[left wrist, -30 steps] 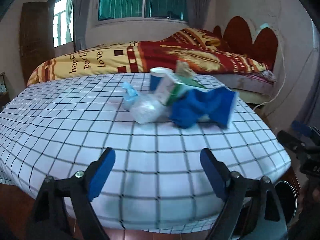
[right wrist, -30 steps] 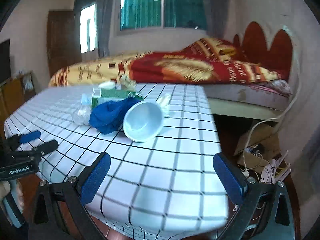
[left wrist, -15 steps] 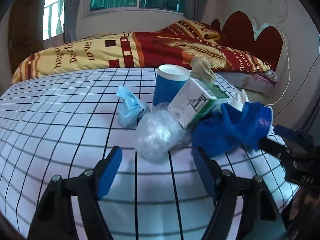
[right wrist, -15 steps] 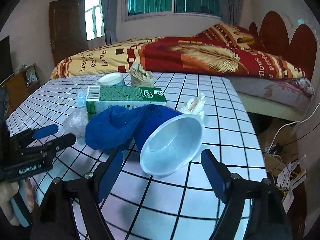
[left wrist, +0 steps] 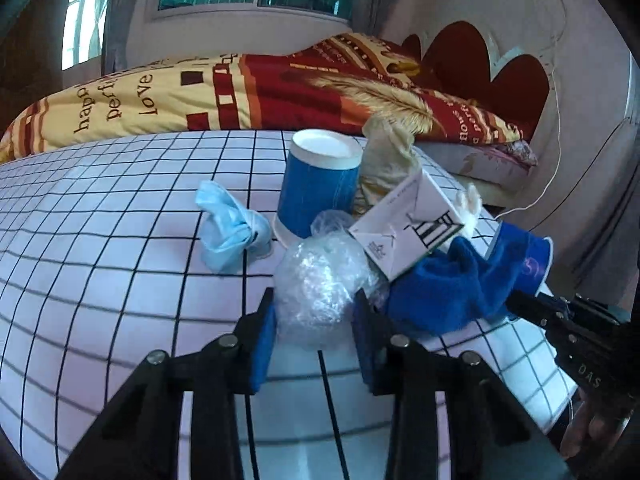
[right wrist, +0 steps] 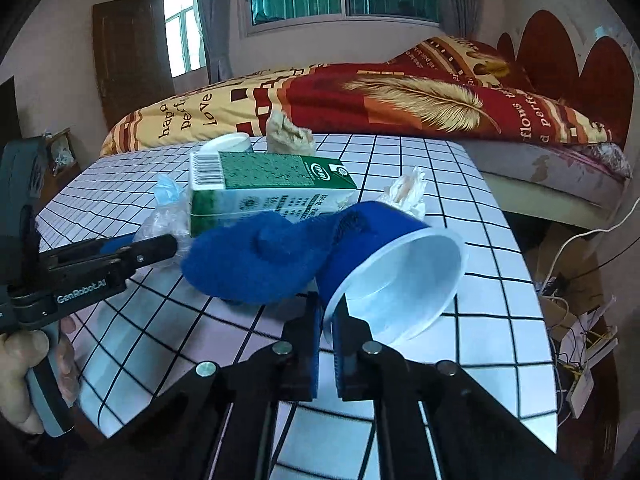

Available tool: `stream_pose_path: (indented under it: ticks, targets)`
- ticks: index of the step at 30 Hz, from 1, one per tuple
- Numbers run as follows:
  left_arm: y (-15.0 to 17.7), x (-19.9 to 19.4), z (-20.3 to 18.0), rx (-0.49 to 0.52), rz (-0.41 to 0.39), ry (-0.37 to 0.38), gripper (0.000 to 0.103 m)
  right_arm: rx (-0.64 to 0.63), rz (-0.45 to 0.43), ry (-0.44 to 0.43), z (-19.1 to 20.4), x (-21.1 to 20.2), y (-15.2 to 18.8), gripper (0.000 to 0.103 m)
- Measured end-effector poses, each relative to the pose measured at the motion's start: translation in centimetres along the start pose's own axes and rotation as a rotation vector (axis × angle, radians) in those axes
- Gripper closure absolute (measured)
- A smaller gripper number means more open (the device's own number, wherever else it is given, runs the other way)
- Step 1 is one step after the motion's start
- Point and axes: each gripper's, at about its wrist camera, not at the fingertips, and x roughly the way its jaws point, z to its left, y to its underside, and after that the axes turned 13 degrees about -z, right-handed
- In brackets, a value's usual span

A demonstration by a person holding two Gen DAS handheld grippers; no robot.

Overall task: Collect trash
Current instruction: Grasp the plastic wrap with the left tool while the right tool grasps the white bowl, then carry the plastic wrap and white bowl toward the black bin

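Blue pads of the left gripper (left wrist: 314,330) flank a crumpled ball of clear plastic wrap (left wrist: 320,280) on the checked tablecloth (left wrist: 100,264); its jaws are closing, with the wrap between them and both pads at its sides. Nearest in the right wrist view, the right gripper (right wrist: 327,338) is clamped narrow on the rim of a tipped blue paper cup (right wrist: 394,264), whose white inside faces the camera and looks empty. A blue knitted cloth (right wrist: 256,264) lies against that cup's side, partly draped over it. Just behind, a green and white carton (right wrist: 264,192) lies on its side on top of the cloth. To the left of the wrap sits a crumpled pale blue face mask (left wrist: 230,228). Behind the wrap stands a second blue cup (left wrist: 318,188), upside down, white base up. Beside it is a wad of beige paper (left wrist: 390,152), and a white tissue (right wrist: 408,188) pokes up behind the tipped cup. Farthest back is a bed with a red and yellow quilt (left wrist: 280,88).
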Motion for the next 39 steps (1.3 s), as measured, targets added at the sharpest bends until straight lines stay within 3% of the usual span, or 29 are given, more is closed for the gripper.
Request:
stream_pose_path:
  ticks: [14, 25, 39]
  targets:
    - [2.2, -6.7, -1.4, 0.005, -0.020, -0.005, 0.066, -0.014, -0.038, 0.001, -0.4, -6.0, 1.1, 0.098]
    - [2.9, -8.9, -4.1, 0.057, -0.060, 0.001, 0.067, 0.001, -0.090, 0.015, -1.6, -10.5, 2.4, 0.099]
    - [3.6, -9.3, -9.0, 0.093, -0.071, 0.090, 0.067, -0.020, -0.134, 0.118, -4.6, -16.7, 3.7, 0.099]
